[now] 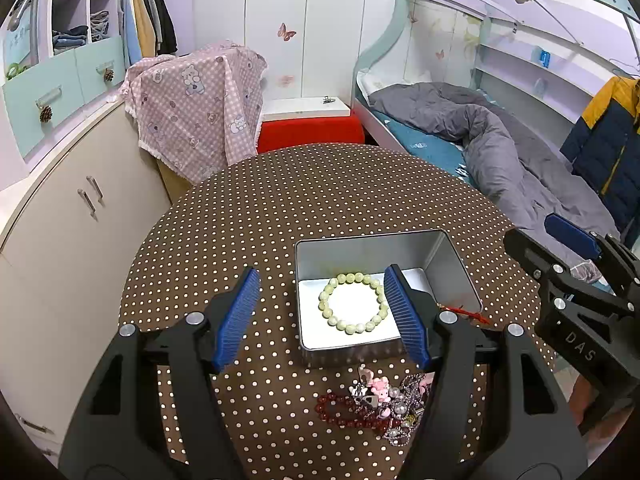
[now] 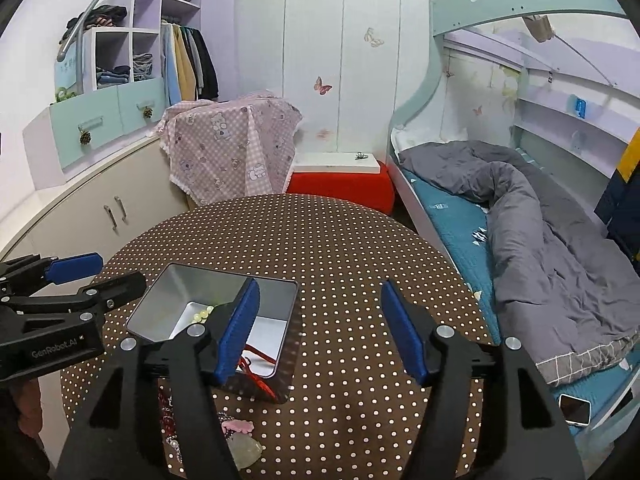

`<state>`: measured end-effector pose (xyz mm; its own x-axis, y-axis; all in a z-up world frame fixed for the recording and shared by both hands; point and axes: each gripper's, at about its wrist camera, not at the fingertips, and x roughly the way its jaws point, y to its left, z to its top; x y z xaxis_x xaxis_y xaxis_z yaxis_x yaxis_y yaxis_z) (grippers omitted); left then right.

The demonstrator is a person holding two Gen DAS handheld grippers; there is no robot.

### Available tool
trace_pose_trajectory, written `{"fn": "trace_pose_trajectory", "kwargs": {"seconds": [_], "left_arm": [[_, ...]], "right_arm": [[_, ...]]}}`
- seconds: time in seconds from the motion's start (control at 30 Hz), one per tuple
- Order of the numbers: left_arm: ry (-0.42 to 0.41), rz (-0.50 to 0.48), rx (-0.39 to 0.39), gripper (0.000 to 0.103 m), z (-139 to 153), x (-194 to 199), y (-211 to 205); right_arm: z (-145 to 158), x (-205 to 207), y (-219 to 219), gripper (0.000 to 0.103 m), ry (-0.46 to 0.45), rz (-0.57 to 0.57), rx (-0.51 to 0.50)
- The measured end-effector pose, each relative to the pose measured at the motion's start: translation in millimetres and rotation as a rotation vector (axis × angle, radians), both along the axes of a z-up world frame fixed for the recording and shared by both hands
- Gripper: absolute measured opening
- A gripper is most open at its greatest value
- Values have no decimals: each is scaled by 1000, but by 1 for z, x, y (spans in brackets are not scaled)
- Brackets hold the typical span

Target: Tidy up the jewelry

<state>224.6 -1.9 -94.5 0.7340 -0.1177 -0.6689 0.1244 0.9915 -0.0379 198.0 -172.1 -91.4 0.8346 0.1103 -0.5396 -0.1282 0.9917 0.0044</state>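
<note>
Left gripper (image 1: 322,316): jaws stand wide and hold nothing; it hangs over the near part of the table.
Right gripper (image 2: 320,330): jaws also wide and empty; in the left wrist view its body shows at 3 o'clock.
Jewelry pile (image 1: 376,404): at 6 o'clock in the left wrist view, lying on the table just in front of the tin. It has a dark red bead bracelet (image 1: 344,414), a pink charm (image 1: 379,387) and some grey and clear beads tangled together.
Red cord (image 2: 256,364): it hangs over the near right edge of the tin, part inside and part outside.
Tin (image 1: 440,258): an open metal box near the centre, past the pile.
Green bracelet (image 1: 354,299): it lies flat inside the tin on the white floor.
Table (image 1: 280,200): round, with a brown dotted cloth.
Handling: I judge the pieces light and limp, the beads smooth and slippery. The strands may catch each other, so one pull could lift several.
Where to grip: pinch the red bracelet across its string at the outer left side of the pile, away from the tangle.
</note>
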Motion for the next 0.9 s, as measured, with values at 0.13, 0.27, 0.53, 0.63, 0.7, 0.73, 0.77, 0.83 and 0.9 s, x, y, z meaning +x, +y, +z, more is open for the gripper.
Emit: {"fn": "trace_pose_trajectory", "kwargs": {"seconds": [0.13, 0.27, 0.53, 0.63, 0.7, 0.73, 0.77, 0.83, 0.9], "left_arm": [[8, 8, -2, 64, -1, -4, 2], [16, 10, -3, 64, -5, -13, 7], [38, -5, -7, 64, -13, -39, 11], [53, -9, -14, 64, -19, -51, 14], [64, -14, -17, 65, -22, -57, 16], [72, -16, -21, 65, -24, -61, 17], [79, -14, -22, 67, -26, -64, 19], [96, -9, -24, 70, -31, -71, 22], [109, -8, -25, 71, -37, -78, 25]], "right_arm": [[1, -4, -2, 63, -2, -4, -5], [-1, -11, -5, 66, 5, -10, -3], [-17, -29, -4, 70, 58, -5, 10], [-22, -38, -1, 74, 74, 4, 4], [-26, -45, -1, 76, 84, 9, 0], [-27, -47, -1, 78, 90, 10, 0], [-30, -50, -1, 79, 100, 12, 0], [-35, -53, 0, 81, 116, 13, -5], [-40, -57, 0, 84, 131, 6, -6]]}}
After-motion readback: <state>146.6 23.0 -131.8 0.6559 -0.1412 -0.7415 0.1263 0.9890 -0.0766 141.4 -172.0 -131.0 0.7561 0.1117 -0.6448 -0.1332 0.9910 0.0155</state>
